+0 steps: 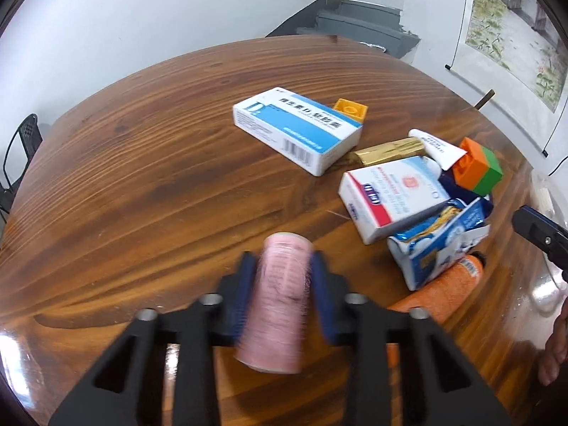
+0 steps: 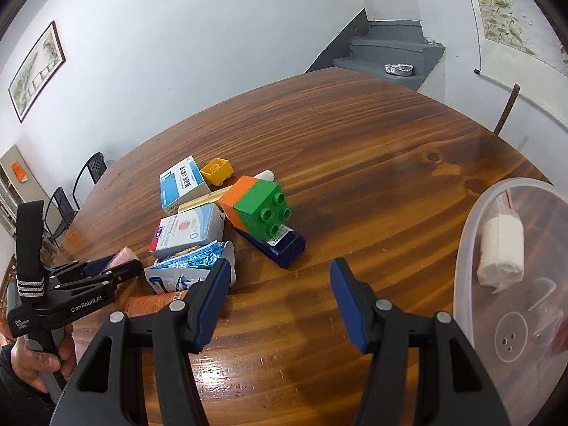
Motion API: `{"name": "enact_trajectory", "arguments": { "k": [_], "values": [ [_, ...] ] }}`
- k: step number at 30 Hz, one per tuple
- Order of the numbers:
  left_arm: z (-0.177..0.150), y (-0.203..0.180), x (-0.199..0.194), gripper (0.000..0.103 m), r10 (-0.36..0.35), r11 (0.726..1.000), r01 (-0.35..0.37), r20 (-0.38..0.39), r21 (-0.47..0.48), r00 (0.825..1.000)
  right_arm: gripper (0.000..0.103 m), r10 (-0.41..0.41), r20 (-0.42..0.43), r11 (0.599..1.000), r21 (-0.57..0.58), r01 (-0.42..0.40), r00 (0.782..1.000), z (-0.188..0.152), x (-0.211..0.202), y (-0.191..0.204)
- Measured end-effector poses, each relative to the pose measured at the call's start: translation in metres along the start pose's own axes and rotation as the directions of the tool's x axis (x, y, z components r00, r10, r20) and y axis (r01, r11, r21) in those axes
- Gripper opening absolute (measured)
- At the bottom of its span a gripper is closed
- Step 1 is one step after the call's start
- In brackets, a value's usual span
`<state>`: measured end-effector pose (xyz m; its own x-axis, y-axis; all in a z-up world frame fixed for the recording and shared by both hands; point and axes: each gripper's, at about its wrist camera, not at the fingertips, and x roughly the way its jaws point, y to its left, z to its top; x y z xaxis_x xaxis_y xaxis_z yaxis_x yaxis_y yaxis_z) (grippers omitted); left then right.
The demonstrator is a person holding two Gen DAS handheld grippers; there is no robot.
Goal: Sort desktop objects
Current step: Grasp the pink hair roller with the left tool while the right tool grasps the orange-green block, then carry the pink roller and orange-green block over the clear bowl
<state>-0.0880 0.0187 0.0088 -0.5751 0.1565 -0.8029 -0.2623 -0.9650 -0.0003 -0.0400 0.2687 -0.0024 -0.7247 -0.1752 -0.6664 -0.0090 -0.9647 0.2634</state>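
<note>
A: Left wrist: the left tool (image 1: 282,284) clamps the pink thread spool (image 1: 278,305) across its sides, lifted off the surface (image 1: 149,184), bare wood ahead-left.

B: Right wrist: the right tool (image 2: 278,301) gapes empty; pile ahead-left, clear bin (image 2: 472,234) to its right.

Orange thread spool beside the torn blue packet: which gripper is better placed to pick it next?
Right. The right gripper is open and empty near the orange spool; the left gripper already holds the pink spool.
</note>
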Motion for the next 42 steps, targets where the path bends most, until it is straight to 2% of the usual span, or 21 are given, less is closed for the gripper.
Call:
{"name": "enact_trajectory", "arguments": {
  "k": [4,10,22,25,38,42],
  "values": [
    [-0.002,-0.007,-0.003,0.03,-0.013,1.0,0.013,0.016,-0.001,1.0,0.063,-0.002,0.009,1.0,-0.006,0.002,1.0,0.002,0.0,0.002],
    [0.003,-0.015,-0.022,0.03,-0.044,0.999,0.044,0.08,-0.001,0.996,0.063,0.003,-0.008,0.999,-0.034,-0.003,1.0,0.013,0.01,0.013],
    [0.003,-0.027,-0.028,0.03,-0.052,0.999,0.051,0.093,0.018,0.994,0.063,-0.034,-0.04,0.997,-0.066,0.032,0.999,0.042,0.051,0.026],
    [0.003,-0.03,-0.028,0.03,-0.055,0.998,0.053,0.095,0.022,0.994,0.057,-0.039,-0.058,0.996,-0.076,0.035,0.998,0.041,0.06,0.027],
    [0.001,-0.045,-0.04,0.03,-0.057,0.998,0.054,0.132,0.026,0.99,0.056,-0.01,0.006,0.999,-0.039,0.01,1.0,0.035,0.032,0.018],
    [0.001,-0.053,-0.045,0.03,-0.083,0.996,0.08,0.138,0.025,0.987,0.056,-0.045,0.062,0.997,-0.056,0.049,0.997,0.032,0.017,0.019]
  ]
}}
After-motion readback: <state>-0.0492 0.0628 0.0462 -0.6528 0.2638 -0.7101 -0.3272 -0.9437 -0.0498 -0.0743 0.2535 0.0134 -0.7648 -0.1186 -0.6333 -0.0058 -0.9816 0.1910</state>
